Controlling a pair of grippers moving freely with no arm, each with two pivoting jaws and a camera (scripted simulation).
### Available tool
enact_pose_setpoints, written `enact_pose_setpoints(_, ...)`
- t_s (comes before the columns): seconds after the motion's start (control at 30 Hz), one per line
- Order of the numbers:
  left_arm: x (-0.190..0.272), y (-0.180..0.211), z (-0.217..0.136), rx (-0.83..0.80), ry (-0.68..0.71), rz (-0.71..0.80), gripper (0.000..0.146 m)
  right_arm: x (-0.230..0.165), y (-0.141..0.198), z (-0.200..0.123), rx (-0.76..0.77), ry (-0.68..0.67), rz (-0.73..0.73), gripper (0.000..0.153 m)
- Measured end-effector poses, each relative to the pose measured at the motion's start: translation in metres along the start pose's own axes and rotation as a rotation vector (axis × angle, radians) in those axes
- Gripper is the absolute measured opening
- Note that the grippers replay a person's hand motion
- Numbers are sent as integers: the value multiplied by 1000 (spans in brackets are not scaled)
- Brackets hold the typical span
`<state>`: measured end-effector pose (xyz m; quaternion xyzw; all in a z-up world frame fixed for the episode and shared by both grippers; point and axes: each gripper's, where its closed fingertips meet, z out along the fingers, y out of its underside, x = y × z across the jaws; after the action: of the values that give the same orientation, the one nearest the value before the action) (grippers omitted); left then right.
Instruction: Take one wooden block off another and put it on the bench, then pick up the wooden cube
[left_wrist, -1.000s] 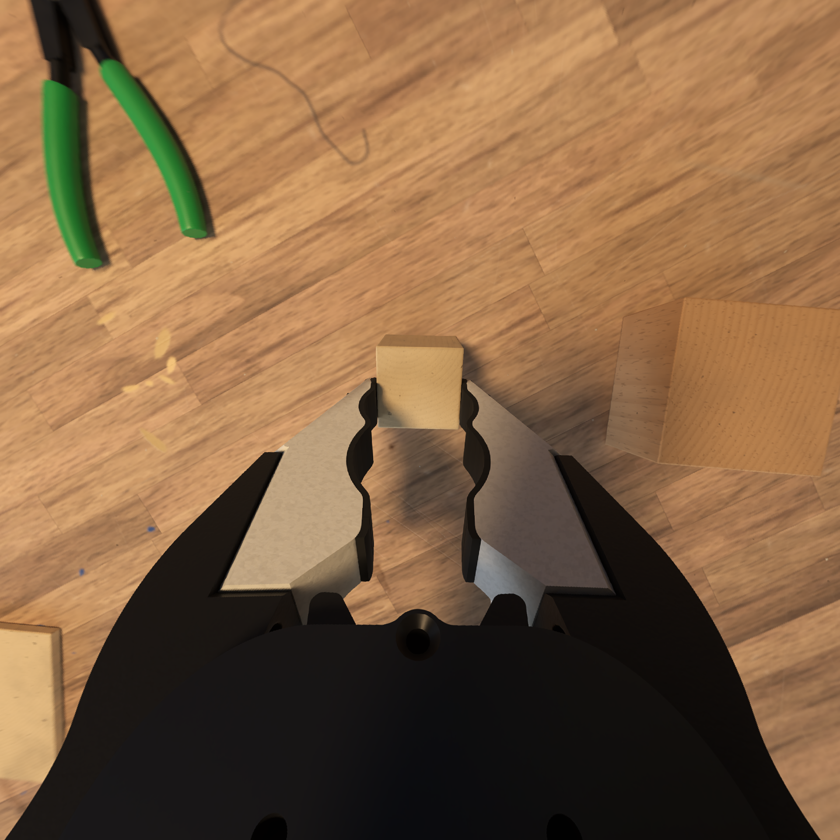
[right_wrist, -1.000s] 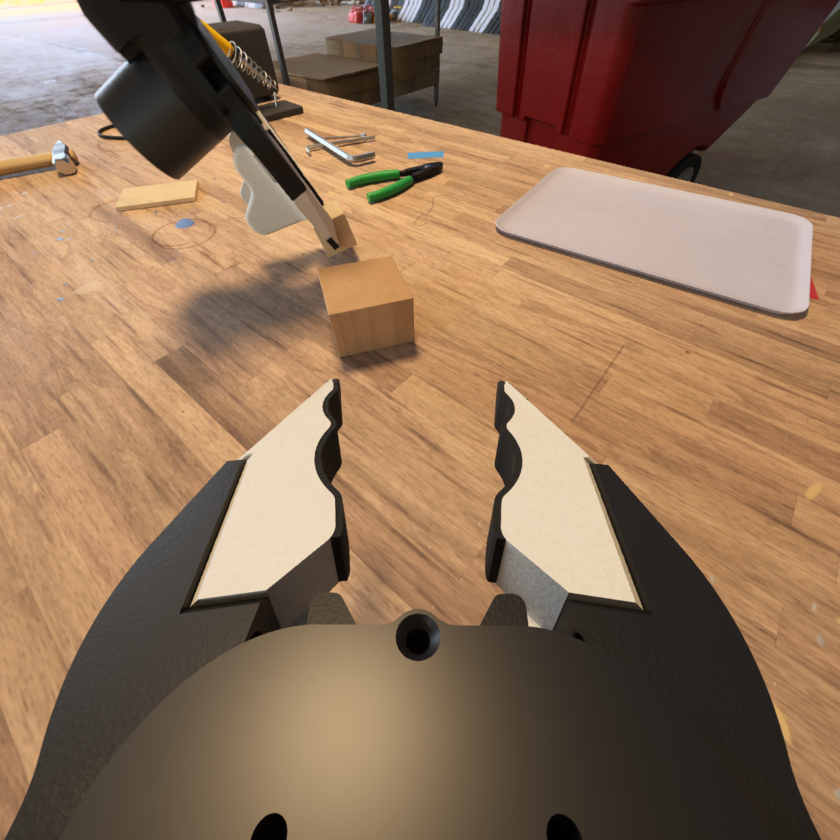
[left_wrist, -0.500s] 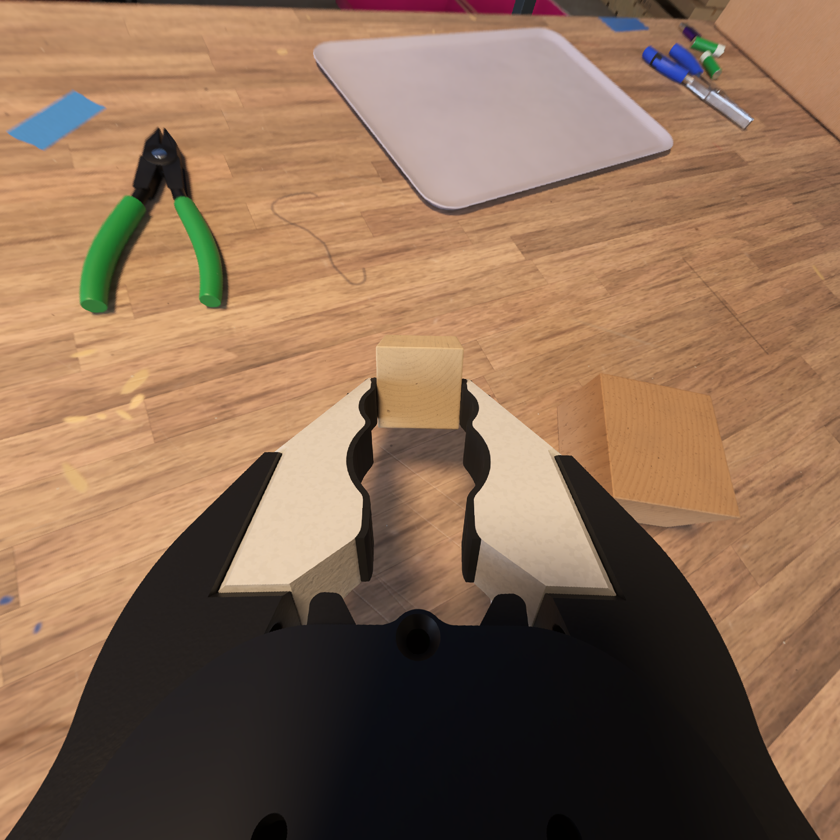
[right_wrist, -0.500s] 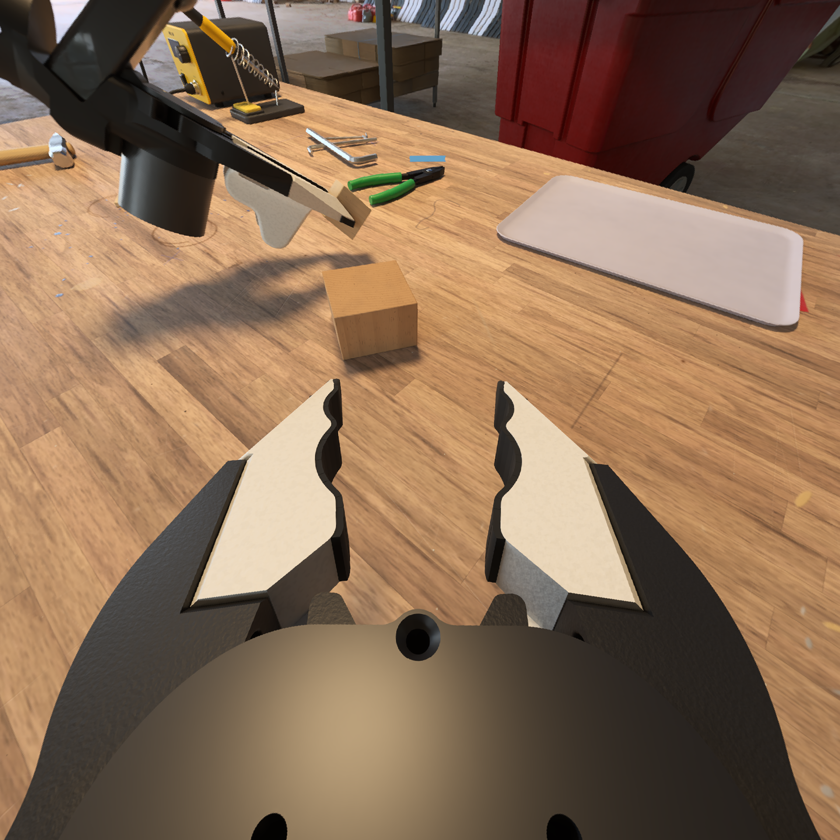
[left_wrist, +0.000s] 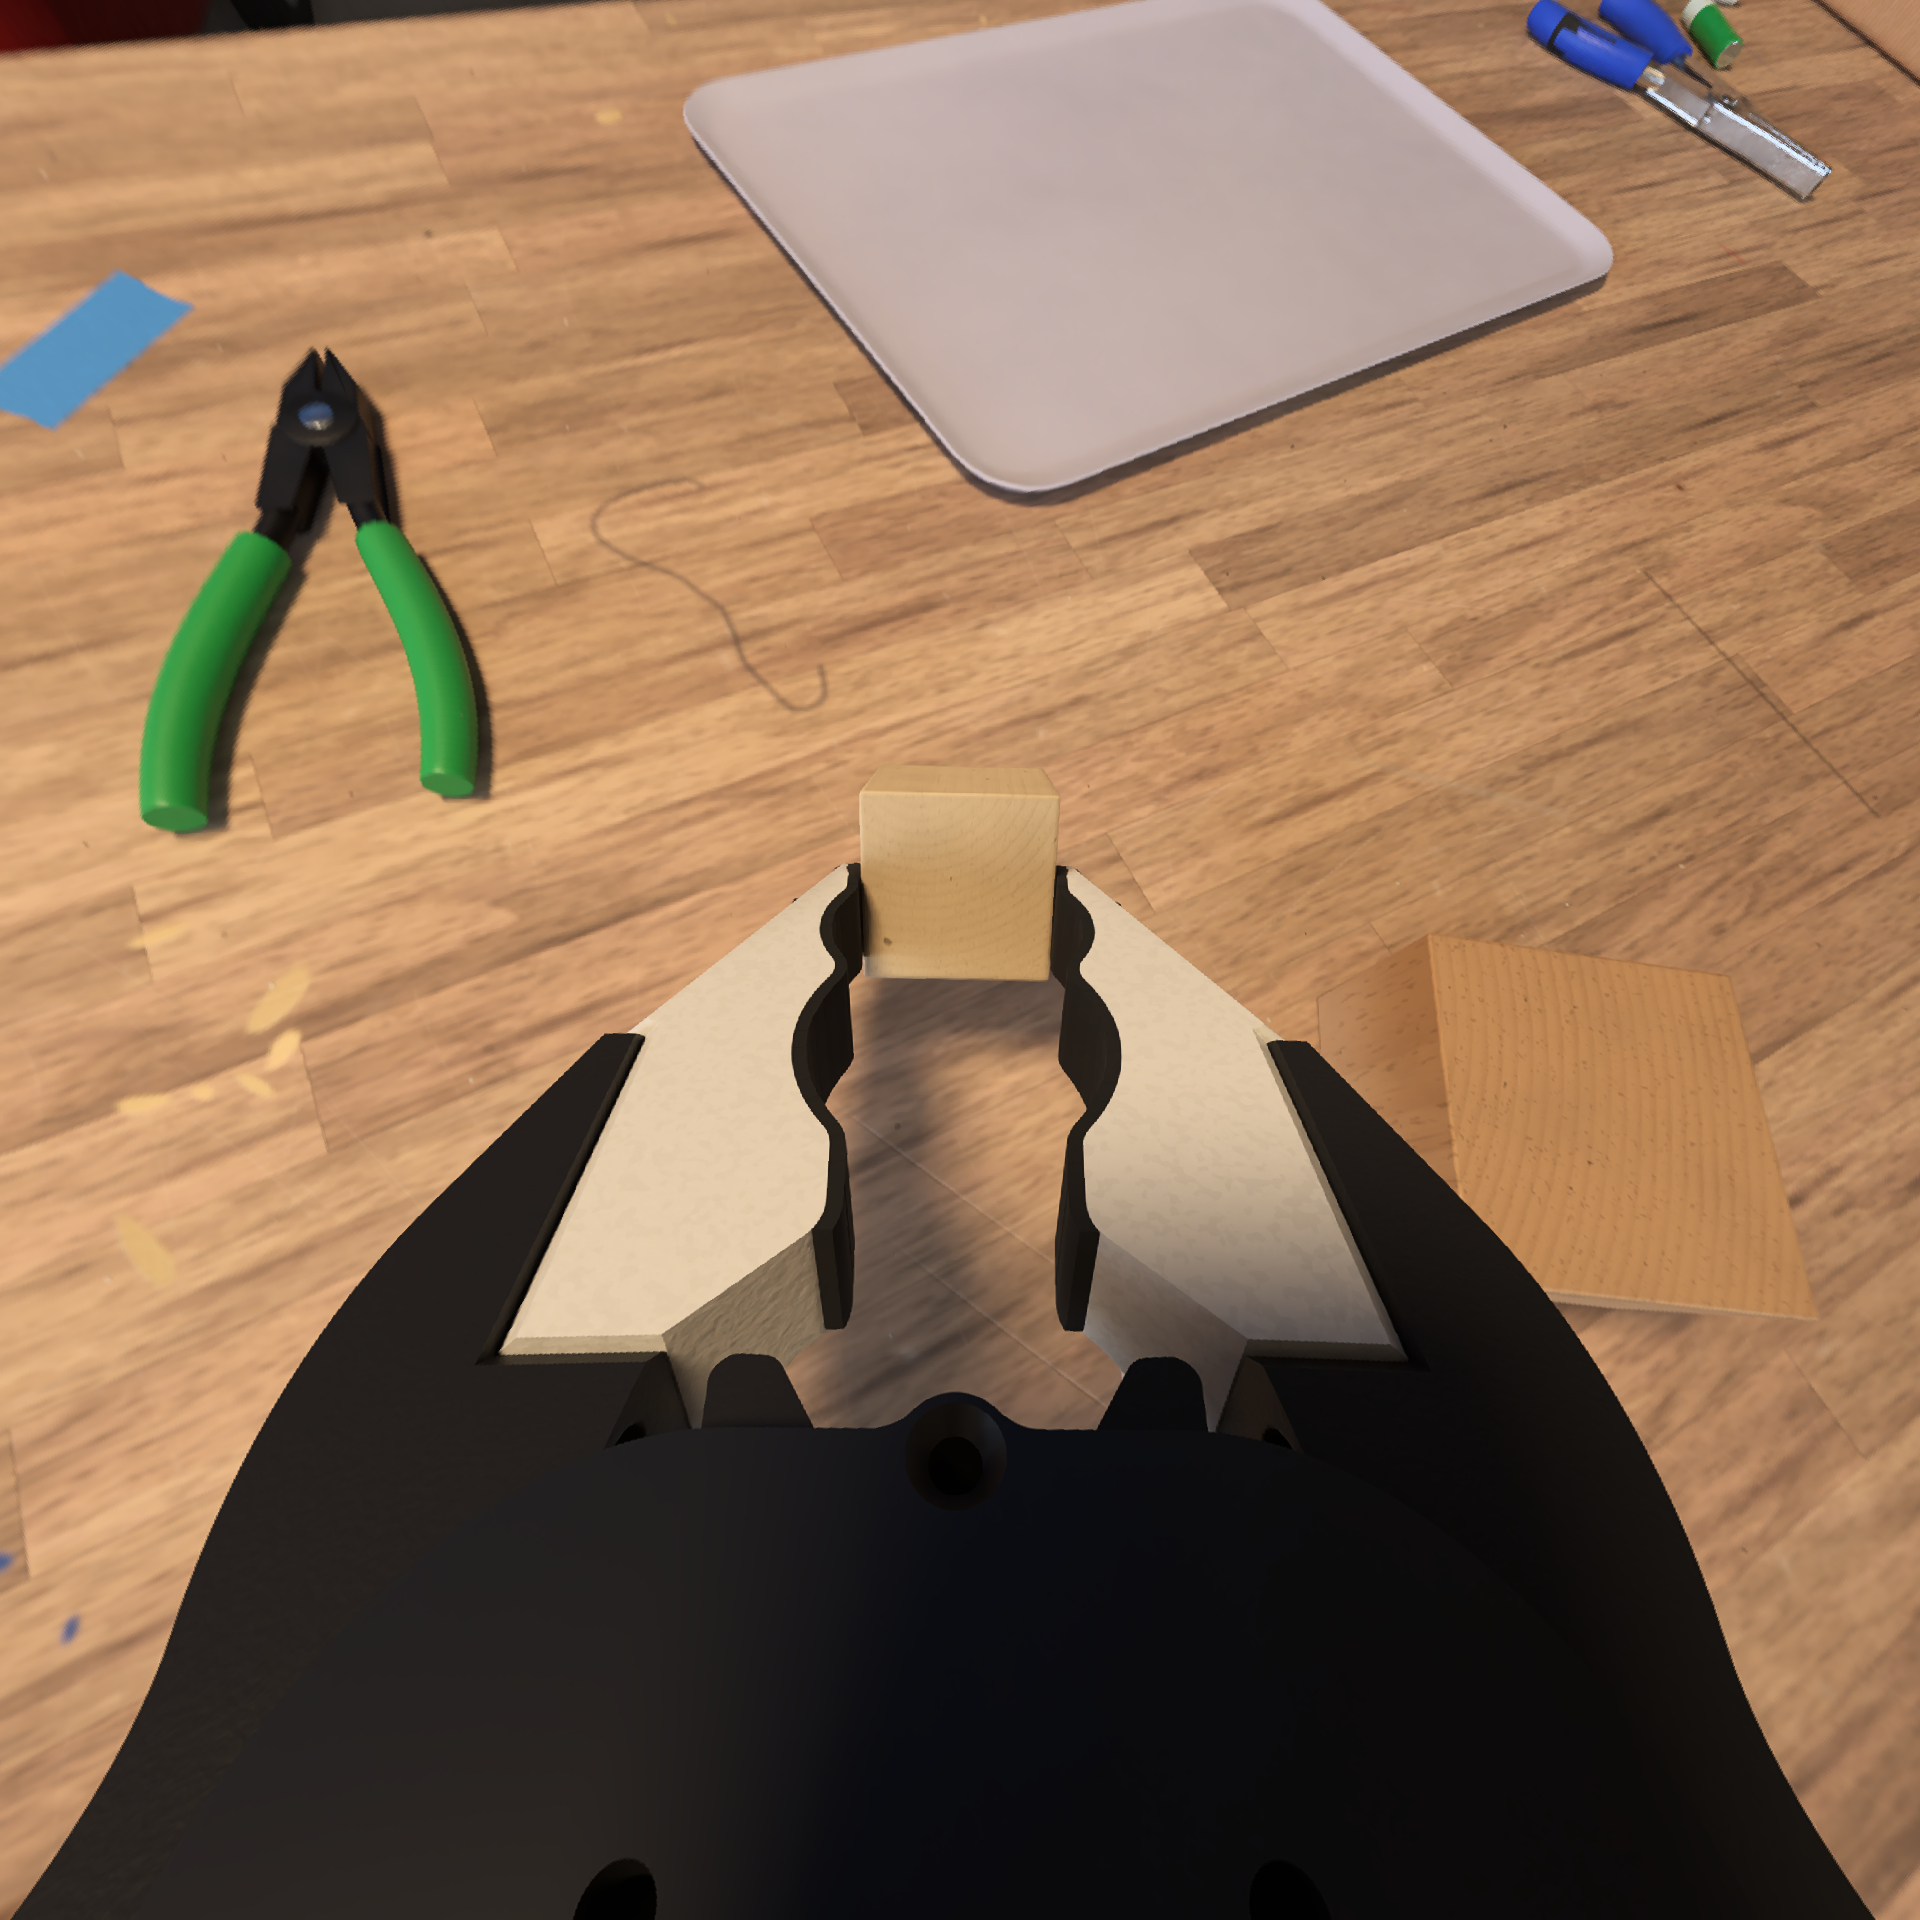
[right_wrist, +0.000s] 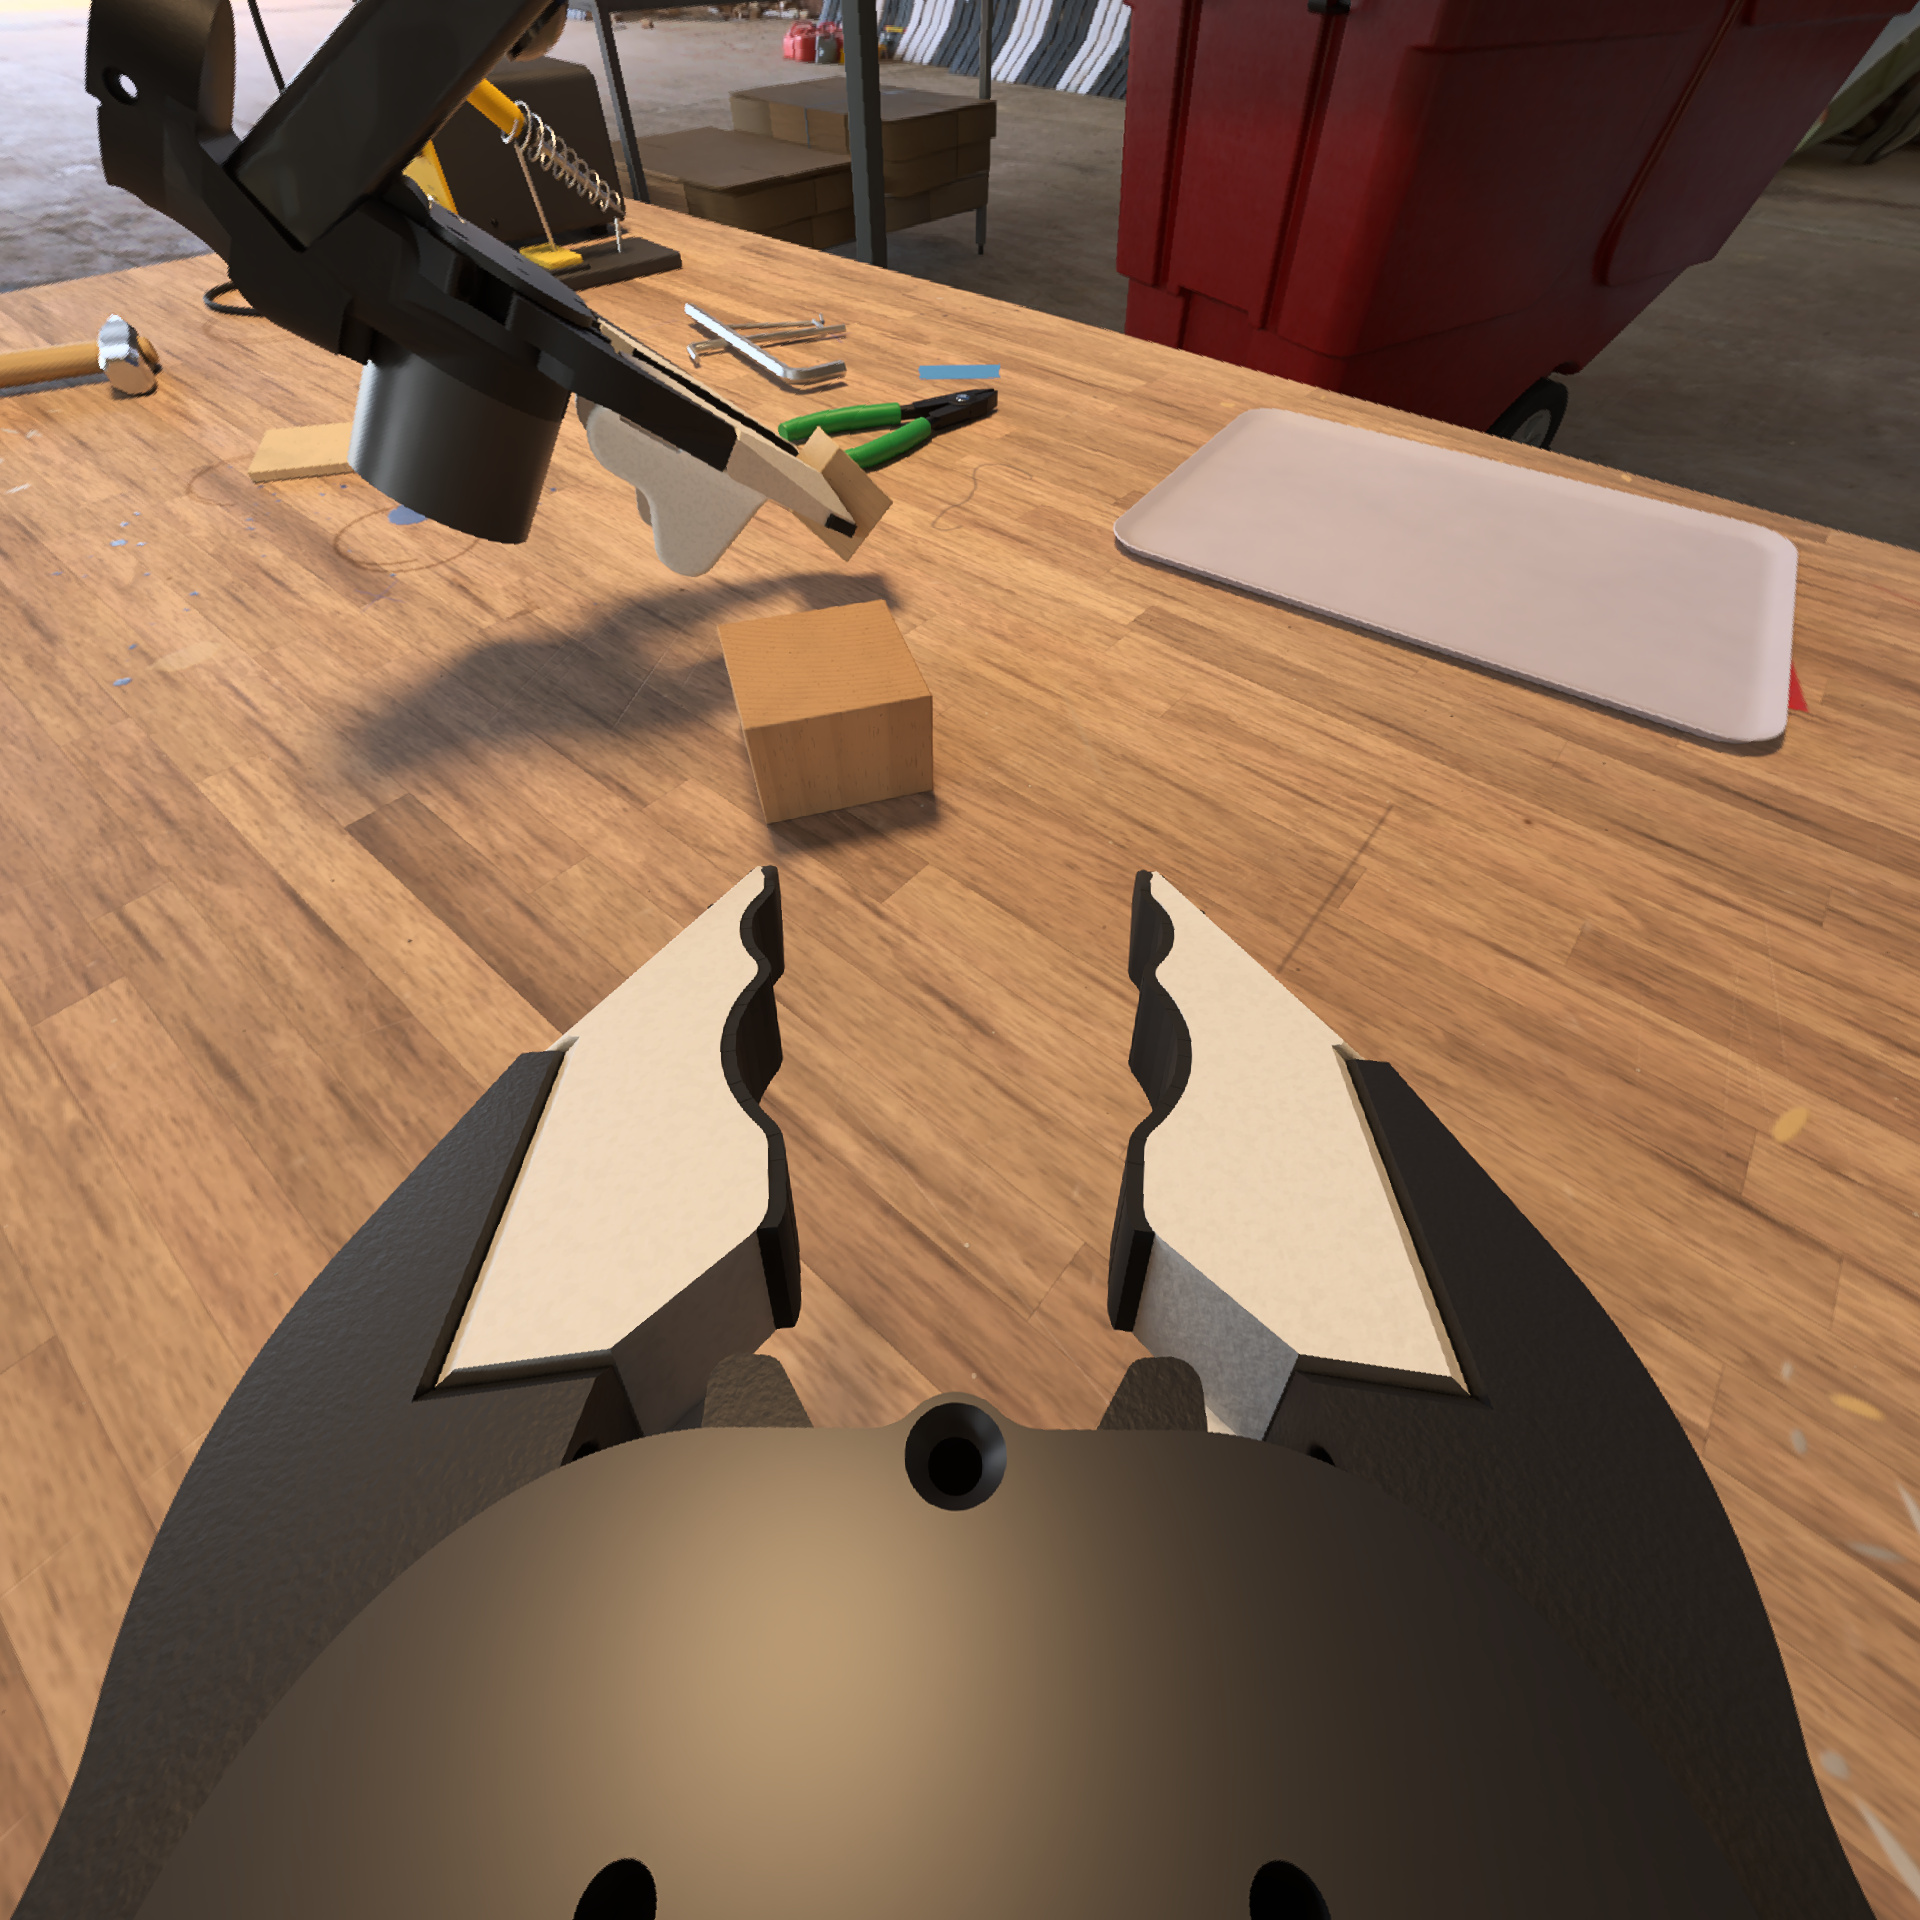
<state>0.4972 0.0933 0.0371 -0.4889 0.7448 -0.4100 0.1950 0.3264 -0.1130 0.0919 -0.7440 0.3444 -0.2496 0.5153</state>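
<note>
My left gripper (left_wrist: 956, 914) is shut on a small pale wooden cube (left_wrist: 958, 871) and holds it in the air above the bench. It also shows in the right wrist view (right_wrist: 831, 499), with the cube (right_wrist: 857, 488) at its fingertips. A larger tan wooden block (left_wrist: 1600, 1122) stands on the bench just right of my left gripper; in the right wrist view it (right_wrist: 826, 707) stands ahead of my right gripper (right_wrist: 956, 904), which is open and empty, a short way back from it.
A grey tray (left_wrist: 1132, 229) (right_wrist: 1475, 571) lies far right. Green-handled pliers (left_wrist: 312, 613) (right_wrist: 883, 421) lie beyond the block. Blue markers (left_wrist: 1621, 42), hex keys (right_wrist: 769, 348), a hammer (right_wrist: 83, 358), a flat wood piece (right_wrist: 296, 452) and a red bin (right_wrist: 1455, 177) stand farther off.
My left gripper has lifted and tilted up with the small cube in it, swinging from looking down at the bench to looking forward. The right gripper has crept slightly forward.
</note>
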Motion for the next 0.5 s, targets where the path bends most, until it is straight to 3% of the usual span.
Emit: enact_pose_setpoints(0.5,-1,12,4,-83,8,23,36,-1,-2,-2,1,4,-11,67)
